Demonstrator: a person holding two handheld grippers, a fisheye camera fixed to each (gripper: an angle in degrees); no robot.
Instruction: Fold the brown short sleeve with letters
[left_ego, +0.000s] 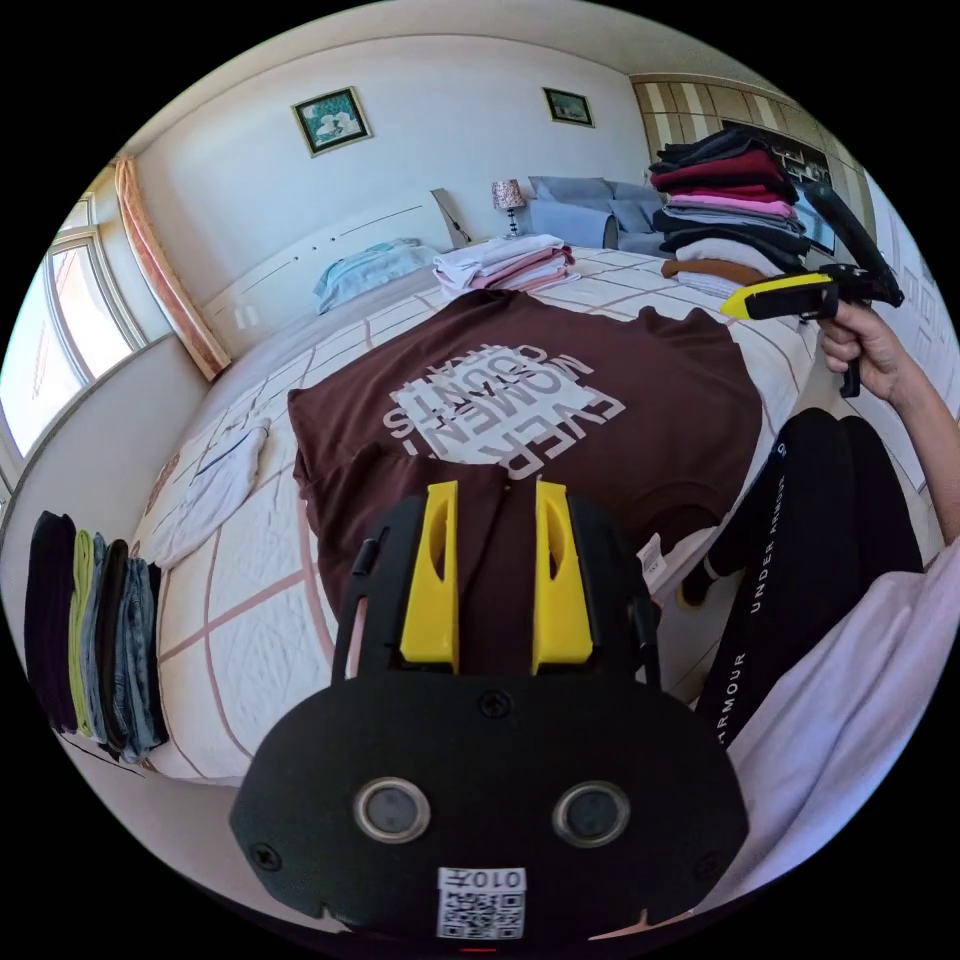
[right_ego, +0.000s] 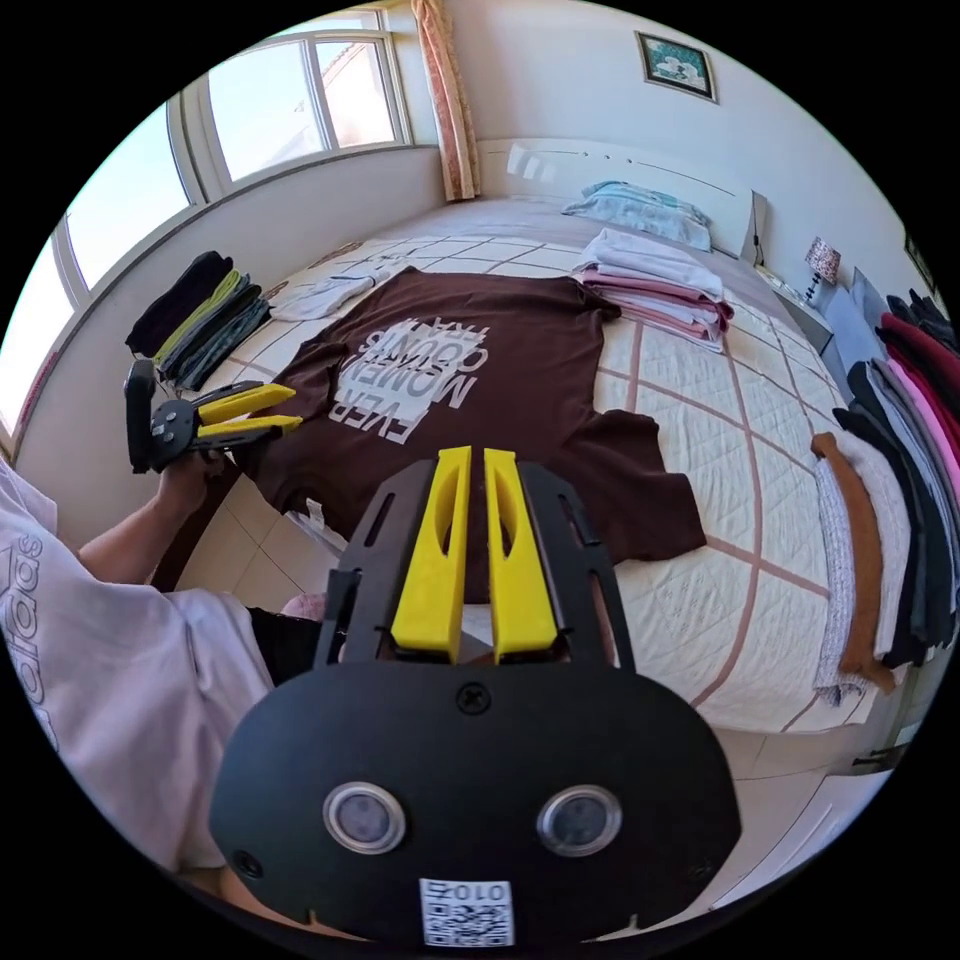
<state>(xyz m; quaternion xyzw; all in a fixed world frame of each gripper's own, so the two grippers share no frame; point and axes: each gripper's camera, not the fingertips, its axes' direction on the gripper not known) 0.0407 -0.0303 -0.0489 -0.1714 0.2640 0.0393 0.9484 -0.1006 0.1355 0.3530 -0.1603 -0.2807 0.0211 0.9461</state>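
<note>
Looking across the bed (left_ego: 250, 620), we see the brown short sleeve with letters (left_ego: 640, 420) spread flat on the quilted cover, its white block print facing up. In the right gripper view the print reads "EVER", "MOMEN" and "COUNTS", upside down to us; a last line is too small to make out.

In the left gripper view, the left gripper (left_ego: 495, 500) has its 2 yellow jaws parted by a clear gap over the shirt's near edge, and we cannot tell whether they touch the cloth. The right gripper (left_ego: 735, 310) is held in a hand (left_ego: 865, 345) off the bed's side, above the shirt; from here its jaws look together, empty. In the right gripper view those jaws (right_ego: 478, 470) stand nearly closed, a thin slit between them, holding nothing.

The person's black trouser leg (left_ego: 800, 560) reads "UNDER ARMOUR". Folded stacks (left_ego: 730, 200) sit beyond the shirt.
</note>
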